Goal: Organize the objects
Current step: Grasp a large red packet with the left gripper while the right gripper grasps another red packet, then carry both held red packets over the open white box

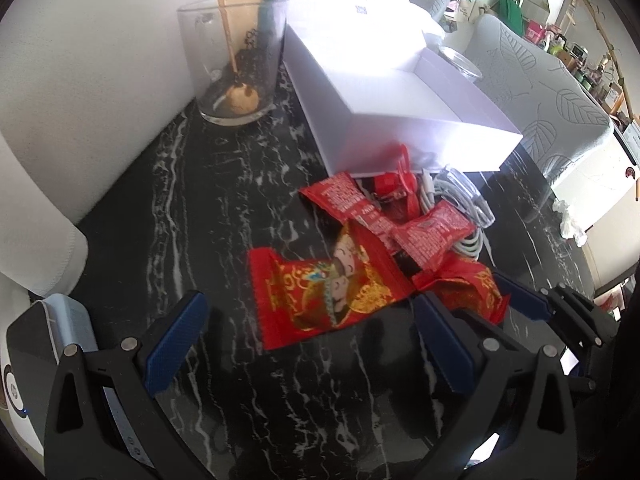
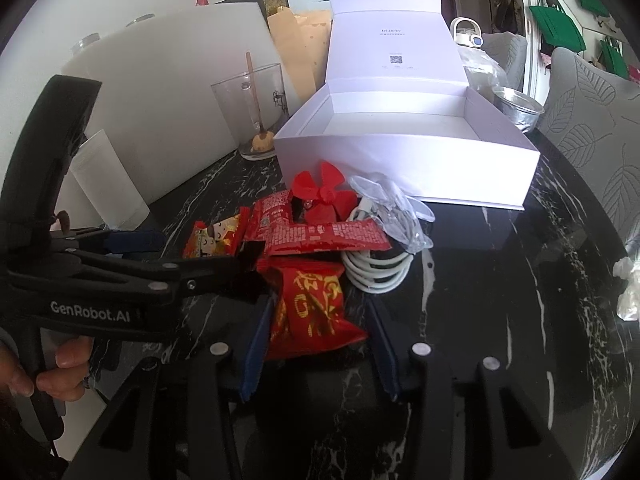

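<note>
Several red snack packets lie heaped on the black marble table (image 1: 200, 216) before an open white box (image 1: 404, 120). My left gripper (image 1: 308, 344) is open just short of a packet printed with a cartoon figure (image 1: 324, 288). My right gripper (image 2: 316, 340) has its blue pads on both sides of a red packet with gold characters (image 2: 316, 308). This packet shows in the left wrist view (image 1: 468, 284) too. A red plastic fan (image 2: 320, 192) and a coiled white cable (image 2: 376, 268) lie between heap and box (image 2: 404, 160).
A glass (image 1: 234, 60) holding a wooden-handled brush stands at the back left by a white wall. A white cylinder (image 2: 106, 180) stands left. A grey chair (image 1: 540, 96) sits right of the table. Crumpled white paper (image 2: 628, 288) lies near the right edge.
</note>
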The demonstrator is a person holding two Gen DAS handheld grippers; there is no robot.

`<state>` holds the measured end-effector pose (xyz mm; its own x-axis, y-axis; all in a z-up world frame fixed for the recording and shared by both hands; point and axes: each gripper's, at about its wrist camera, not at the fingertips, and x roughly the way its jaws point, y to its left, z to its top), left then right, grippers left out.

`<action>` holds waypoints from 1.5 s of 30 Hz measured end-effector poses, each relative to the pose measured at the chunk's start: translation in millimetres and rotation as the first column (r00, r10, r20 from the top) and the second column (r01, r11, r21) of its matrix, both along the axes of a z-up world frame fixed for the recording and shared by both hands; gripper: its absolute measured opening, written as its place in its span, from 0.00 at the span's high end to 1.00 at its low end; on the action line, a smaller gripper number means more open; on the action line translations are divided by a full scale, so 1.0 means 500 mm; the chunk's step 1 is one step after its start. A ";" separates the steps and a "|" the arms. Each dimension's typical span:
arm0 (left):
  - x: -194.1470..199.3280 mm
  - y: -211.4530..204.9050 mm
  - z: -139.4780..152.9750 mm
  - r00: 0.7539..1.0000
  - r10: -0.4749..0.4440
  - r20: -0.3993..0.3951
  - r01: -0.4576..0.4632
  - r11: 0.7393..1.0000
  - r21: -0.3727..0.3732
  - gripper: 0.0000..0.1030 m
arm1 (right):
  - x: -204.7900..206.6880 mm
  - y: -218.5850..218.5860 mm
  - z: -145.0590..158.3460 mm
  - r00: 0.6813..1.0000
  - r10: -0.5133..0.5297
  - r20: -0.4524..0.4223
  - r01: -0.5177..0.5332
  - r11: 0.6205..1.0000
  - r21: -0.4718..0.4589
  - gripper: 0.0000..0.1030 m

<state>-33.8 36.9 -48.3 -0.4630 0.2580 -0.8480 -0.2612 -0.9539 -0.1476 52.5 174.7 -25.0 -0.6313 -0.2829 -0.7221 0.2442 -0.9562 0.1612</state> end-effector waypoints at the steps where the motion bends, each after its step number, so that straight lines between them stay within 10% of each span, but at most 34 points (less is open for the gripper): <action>1: -0.002 0.003 -0.005 1.000 -0.002 0.012 0.002 1.000 0.000 0.00 | 0.003 0.004 0.002 1.000 -0.003 0.003 0.003 1.000 -0.003 0.54; 13: -0.012 -0.022 -0.011 0.998 0.060 0.004 -0.060 0.996 0.067 0.03 | 0.033 0.032 -0.001 0.999 -0.028 0.027 0.028 1.000 0.005 0.52; 32: -0.011 -0.022 0.004 0.999 0.037 -0.022 -0.035 0.997 0.063 0.71 | 0.030 0.016 -0.003 1.000 -0.026 0.007 0.026 0.999 0.030 0.54; 45: 0.017 -0.058 0.058 0.997 0.058 -0.056 -0.053 0.994 0.095 0.72 | 0.069 0.016 0.055 0.998 -0.030 -0.050 0.031 0.999 0.014 0.54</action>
<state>-25.1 7.8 -19.4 -0.5272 0.3069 -0.7924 -0.2190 -0.9501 -0.2223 86.8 182.5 2.3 -0.6750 -0.2522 -0.6934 0.2220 -0.9656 0.1352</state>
